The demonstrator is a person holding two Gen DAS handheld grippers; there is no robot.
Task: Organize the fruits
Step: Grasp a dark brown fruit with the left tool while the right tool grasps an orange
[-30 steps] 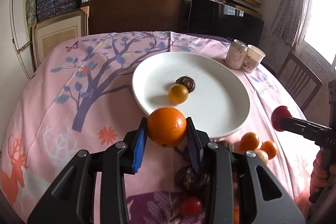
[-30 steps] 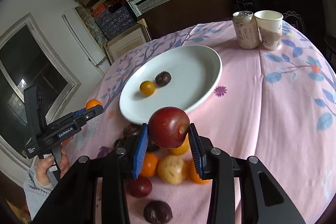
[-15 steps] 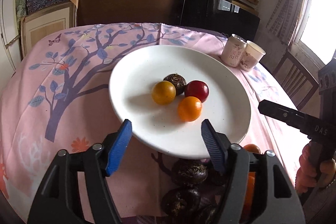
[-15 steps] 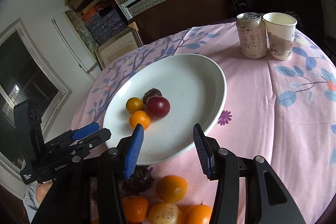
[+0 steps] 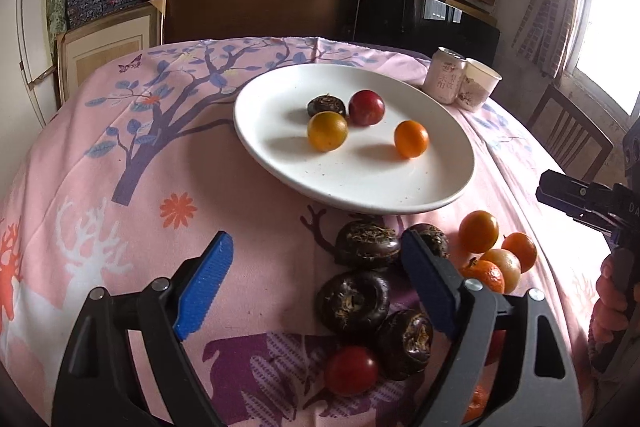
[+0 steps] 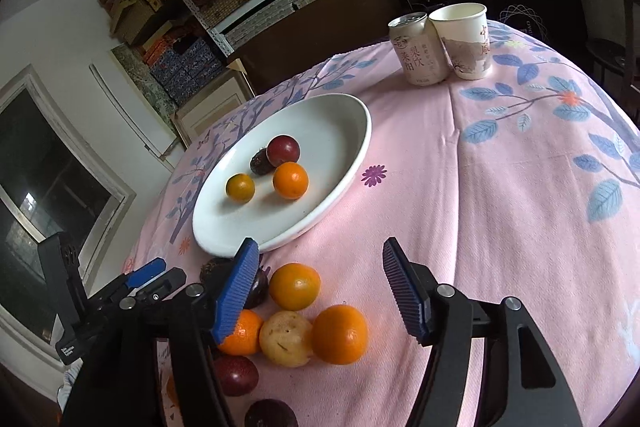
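The left gripper (image 5: 312, 279) hung over the near edge of the table with its blue pads wide apart and nothing between them, and the right gripper (image 6: 320, 291) was likewise spread and empty. Below them, on the pink tree-print tablecloth (image 5: 120, 155), lay the loose fruit — dark water chestnuts (image 5: 352, 303), a red plum (image 5: 351, 370), several small oranges (image 6: 339, 334) and a pale yellow fruit (image 6: 286, 338), all crowded together and touching, just short of the plate's near rim. Farther in, towards the middle of the table, the white plate (image 5: 360, 187) held four pieces: a yellow-orange fruit (image 5: 327, 131) touching a dark chestnut (image 5: 326, 105), a red plum (image 5: 366, 102) beside that, and an orange (image 5: 411, 139) a little apart. At the far right edge a drink can (image 6: 418, 49) and a paper cup (image 6: 464, 41) stood upright — touching.
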